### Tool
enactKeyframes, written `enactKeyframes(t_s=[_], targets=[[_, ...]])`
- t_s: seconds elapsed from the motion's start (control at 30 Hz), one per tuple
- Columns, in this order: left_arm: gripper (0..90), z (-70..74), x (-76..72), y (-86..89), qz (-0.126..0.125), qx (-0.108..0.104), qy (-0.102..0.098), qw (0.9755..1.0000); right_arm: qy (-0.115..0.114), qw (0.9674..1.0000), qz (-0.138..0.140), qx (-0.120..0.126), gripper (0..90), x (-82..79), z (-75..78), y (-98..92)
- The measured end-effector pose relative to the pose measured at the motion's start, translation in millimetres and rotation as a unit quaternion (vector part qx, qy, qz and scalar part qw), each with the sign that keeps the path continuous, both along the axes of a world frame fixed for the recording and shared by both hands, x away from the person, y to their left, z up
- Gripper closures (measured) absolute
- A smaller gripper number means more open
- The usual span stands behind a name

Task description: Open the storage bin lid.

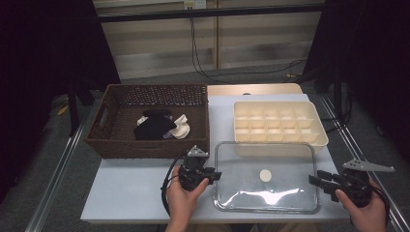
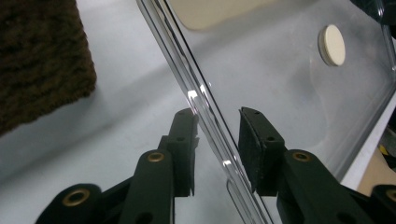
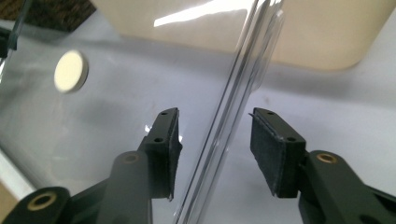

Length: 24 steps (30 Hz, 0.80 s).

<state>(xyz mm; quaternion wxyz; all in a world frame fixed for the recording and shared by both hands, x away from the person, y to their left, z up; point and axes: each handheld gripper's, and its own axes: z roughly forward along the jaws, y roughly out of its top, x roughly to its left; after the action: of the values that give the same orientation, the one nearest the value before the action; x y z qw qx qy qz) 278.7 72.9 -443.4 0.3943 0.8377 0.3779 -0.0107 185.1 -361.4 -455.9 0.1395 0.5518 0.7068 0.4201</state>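
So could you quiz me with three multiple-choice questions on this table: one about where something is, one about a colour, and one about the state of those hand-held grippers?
1. Where does the clear lid lie?
A. Inside the wicker basket
B. On the table in front of the cream tray
C. On top of the cream tray

2. What colour is the divided tray?
A. Cream
B. Black
C. Red

3. How do the left gripper and right gripper stand at the lid's rims?
A. Both clamped tight on the rim
B. Both far from the lid
C. Jaws either side of a rim, pads apart from it

Answers: 1 B, the high view shows it flat between tray and person. 2 A, it is pale cream. 3 C, each gripper view shows a gap beside the rim.
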Motion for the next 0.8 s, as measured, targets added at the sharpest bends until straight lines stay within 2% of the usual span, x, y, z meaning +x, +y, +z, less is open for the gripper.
enactKeyframes(t_s=[0.1, 0.13, 0.27, 0.3, 0.33, 0.37, 0.43, 0.5, 0.53, 0.6, 0.7, 0.73, 0.8], targets=[[65.0, 2.8, 5.2, -0.4, 0.013, -0.007, -0.021, 0.9997, -0.006, 0.9999, 0.0, 0.014, 56.4, 7.7, 1.6, -1.2], [65.4, 4.3, 6.5, 0.1, 0.016, -0.004, -0.024, 0.9996, 0.001, 0.9998, 0.001, 0.018, 57.1, 10.1, 2.5, -1.5], [67.6, 6.4, 9.9, 2.2, 0.022, -0.011, -0.014, 0.9996, 0.008, 0.9996, 0.006, 0.028, 60.7, 10.5, 1.9, -2.2], [73.4, 9.3, 7.9, 3.5, 0.015, -0.015, -0.024, 0.9995, 0.007, 0.9996, 0.007, 0.026, 60.6, 9.3, 1.9, -2.1], [79.3, 10.9, 6.7, 2.6, 0.003, -0.028, -0.014, 0.9995, 0.004, 0.9997, 0.005, 0.024, 62.4, 7.7, 2.7, -2.1], [81.1, 11.7, 4.6, -0.6, -0.008, -0.033, -0.011, 0.9994, 0.008, 0.9995, 0.009, 0.029, 64.5, 6.6, 3.9, -1.8], [81.8, 11.2, 0.2, -9.5, -0.017, -0.013, -0.023, 0.9995, 0.012, 0.9988, 0.022, 0.043, 66.4, 5.5, 4.1, 1.0], [81.3, 8.8, -0.3, -12.2, -0.017, -0.012, -0.028, 0.9994, 0.015, 0.9989, 0.031, 0.033, 64.8, 5.6, 2.7, 9.2], [81.0, 9.0, -0.1, -11.3, -0.014, -0.016, -0.028, 0.9994, 0.015, 0.999, 0.028, 0.03, 63.5, 5.6, 2.9, 11.1], [75.9, 12.5, -0.1, -5.7, -0.001, -0.004, -0.044, 0.999, 0.004, 0.9996, 0.025, 0.01, 66.9, 5.8, 3.8, 12.8], [67.1, 15.8, 1.9, 8.4, 0.025, -0.011, -0.056, 0.998, -0.002, 0.9997, 0.022, 0.009, 65.7, 5.9, 3.9, 11.1], [64.3, 16.1, 2.7, 11.0, 0.029, -0.005, -0.059, 0.9978, -0.003, 0.9998, 0.019, 0.009, 63.9, 6.3, 3.3, 11.2], [58.2, 13.9, 4.3, 14.1, 0.042, -0.004, -0.056, 0.9975, -0.004, 0.9997, 0.022, 0.009, 62.4, 7.1, 2.7, 11.6]])
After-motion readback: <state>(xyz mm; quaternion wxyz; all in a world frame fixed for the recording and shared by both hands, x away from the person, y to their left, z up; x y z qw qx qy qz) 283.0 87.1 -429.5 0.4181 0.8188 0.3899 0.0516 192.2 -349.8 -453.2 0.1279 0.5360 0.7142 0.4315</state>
